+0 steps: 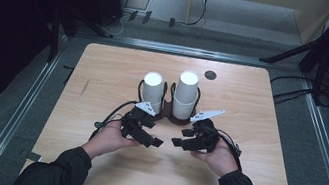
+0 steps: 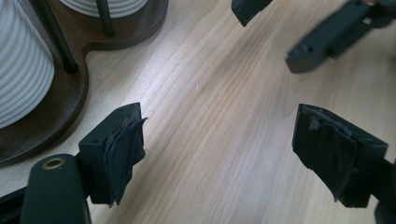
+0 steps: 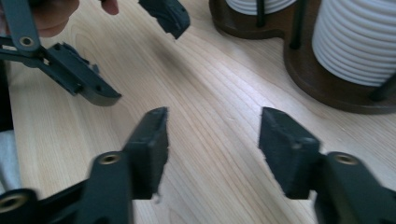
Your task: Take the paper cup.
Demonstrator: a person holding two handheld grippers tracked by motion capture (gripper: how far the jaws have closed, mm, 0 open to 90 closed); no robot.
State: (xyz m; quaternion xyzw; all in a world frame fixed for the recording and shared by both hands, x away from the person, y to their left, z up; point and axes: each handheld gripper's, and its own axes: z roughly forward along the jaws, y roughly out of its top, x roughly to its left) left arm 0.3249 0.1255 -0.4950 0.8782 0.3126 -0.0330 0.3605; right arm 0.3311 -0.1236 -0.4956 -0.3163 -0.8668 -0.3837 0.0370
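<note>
Two white ribbed cup stacks stand upright in a dark brown wooden holder point(image 1: 168, 116) at the centre of the table point(image 1: 106, 67), slightly toward the far side. The left cup stack point(image 1: 152, 90) and the right cup stack point(image 1: 186, 93) sit side by side, each enclosed by thin black upright rods; the right stack is the taller. Directly on the near side of the holder, the left gripper point(image 1: 156, 142) and the right gripper point(image 1: 176, 141) are held low over the bare tabletop, tips pointed inward toward each other, close together but not touching. In the left gripper view, the jaws stand wide apart with only wood grain between them; the holder base and ribbed cups lie at the upper left. In the right gripper view, the jaws are likewise separated with nothing between them; the holder and cups lie at the upper right. Neither gripper touches the holder or the cups. A small dark round disc point(image 1: 210, 75) is set in the tabletop beyond the right stack.
</note>
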